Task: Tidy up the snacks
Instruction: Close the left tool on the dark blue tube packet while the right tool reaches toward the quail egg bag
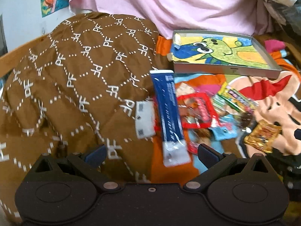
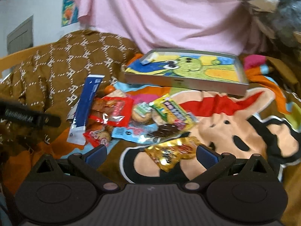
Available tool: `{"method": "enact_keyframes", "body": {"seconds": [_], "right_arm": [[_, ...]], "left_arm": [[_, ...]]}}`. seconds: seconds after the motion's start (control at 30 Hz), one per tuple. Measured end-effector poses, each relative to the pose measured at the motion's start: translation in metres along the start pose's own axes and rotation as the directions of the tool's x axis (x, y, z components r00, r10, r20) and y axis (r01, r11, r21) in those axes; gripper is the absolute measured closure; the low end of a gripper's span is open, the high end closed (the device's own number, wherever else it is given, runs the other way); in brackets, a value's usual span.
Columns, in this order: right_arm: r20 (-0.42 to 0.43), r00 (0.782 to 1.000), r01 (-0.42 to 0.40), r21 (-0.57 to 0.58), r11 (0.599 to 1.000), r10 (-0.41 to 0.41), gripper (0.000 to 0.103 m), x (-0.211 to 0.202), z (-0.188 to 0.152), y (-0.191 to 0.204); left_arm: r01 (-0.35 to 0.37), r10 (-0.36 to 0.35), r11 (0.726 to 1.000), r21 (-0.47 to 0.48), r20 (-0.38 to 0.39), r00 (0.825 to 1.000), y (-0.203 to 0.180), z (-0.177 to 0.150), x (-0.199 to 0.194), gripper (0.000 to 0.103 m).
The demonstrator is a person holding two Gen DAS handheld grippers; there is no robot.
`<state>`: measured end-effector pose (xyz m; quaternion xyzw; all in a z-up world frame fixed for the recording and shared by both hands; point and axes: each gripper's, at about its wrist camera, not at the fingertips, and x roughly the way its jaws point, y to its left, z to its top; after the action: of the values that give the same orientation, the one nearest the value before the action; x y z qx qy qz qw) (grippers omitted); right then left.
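Note:
A pile of snack packets lies on a cartoon blanket. A long blue packet (image 1: 168, 113) (image 2: 86, 105) leans at the pile's left, beside a red packet (image 1: 195, 111) (image 2: 114, 111), a yellow-green packet (image 1: 235, 98) (image 2: 169, 107) and a light blue packet (image 2: 131, 133). A gold packet (image 1: 262, 134) (image 2: 173, 152) lies apart at the near right. Behind them sits a shallow grey tray (image 1: 222, 69) (image 2: 188, 83) lined with a dinosaur drawing. My left gripper (image 1: 151, 153) is open just short of the blue packet's near end. My right gripper (image 2: 151, 153) is open, its fingers straddling the gold packet.
A brown quilted cover (image 1: 75, 75) (image 2: 56, 66) with white letters bulges on the left. Pink cloth (image 1: 169, 3) (image 2: 160, 15) hangs behind the tray. The left gripper's black body (image 2: 28, 118) shows at the left edge of the right wrist view. The blanket (image 2: 244, 131) is bare on the right.

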<state>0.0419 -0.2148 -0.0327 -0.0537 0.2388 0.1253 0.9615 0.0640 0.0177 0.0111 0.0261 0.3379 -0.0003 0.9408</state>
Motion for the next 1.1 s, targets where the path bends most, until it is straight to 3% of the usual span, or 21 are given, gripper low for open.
{"method": "enact_keyframes", "body": {"seconds": [0.13,0.23,0.33,0.43,0.53,0.63,0.9,1.1], "right_arm": [[-0.028,0.999,-0.029,-0.040,0.999,0.028,0.000,0.017,0.004,0.010],[-0.046,0.997,-0.059,-0.069,0.996,0.056,0.000,0.027,0.007,0.017],[-0.058,0.994,-0.099,-0.073,0.992,0.095,0.000,0.033,0.009,0.022],[-0.073,0.994,-0.084,-0.046,0.995,0.081,0.000,0.039,0.012,0.028],[-0.125,0.990,-0.074,-0.054,0.996,0.066,0.000,0.049,0.016,0.036],[-0.123,0.987,-0.111,-0.064,0.992,0.102,0.000,0.054,0.016,0.044],[-0.170,0.973,-0.184,-0.181,0.966,0.153,0.021,0.072,0.019,0.075],[-0.205,0.965,-0.193,-0.116,0.974,0.167,0.025,0.088,0.027,0.073]], "left_arm": [[-0.008,0.008,0.999,-0.031,-0.008,1.000,0.007,0.010,0.020,0.001],[0.024,-0.025,0.998,-0.066,-0.012,1.000,0.012,0.017,0.035,0.001],[0.081,-0.078,0.993,-0.082,0.043,0.996,0.013,0.017,0.042,0.001],[0.102,-0.098,0.994,-0.049,0.083,0.992,0.011,0.016,0.049,0.001],[0.140,-0.137,0.989,-0.038,0.066,0.988,0.011,0.018,0.058,0.001],[0.182,-0.180,0.982,-0.057,0.040,0.983,0.013,0.019,0.065,0.001],[0.303,-0.307,0.944,-0.129,-0.010,0.952,0.023,0.018,0.078,0.013],[0.358,-0.358,0.929,-0.092,0.014,0.934,0.021,0.021,0.080,0.022]]}}
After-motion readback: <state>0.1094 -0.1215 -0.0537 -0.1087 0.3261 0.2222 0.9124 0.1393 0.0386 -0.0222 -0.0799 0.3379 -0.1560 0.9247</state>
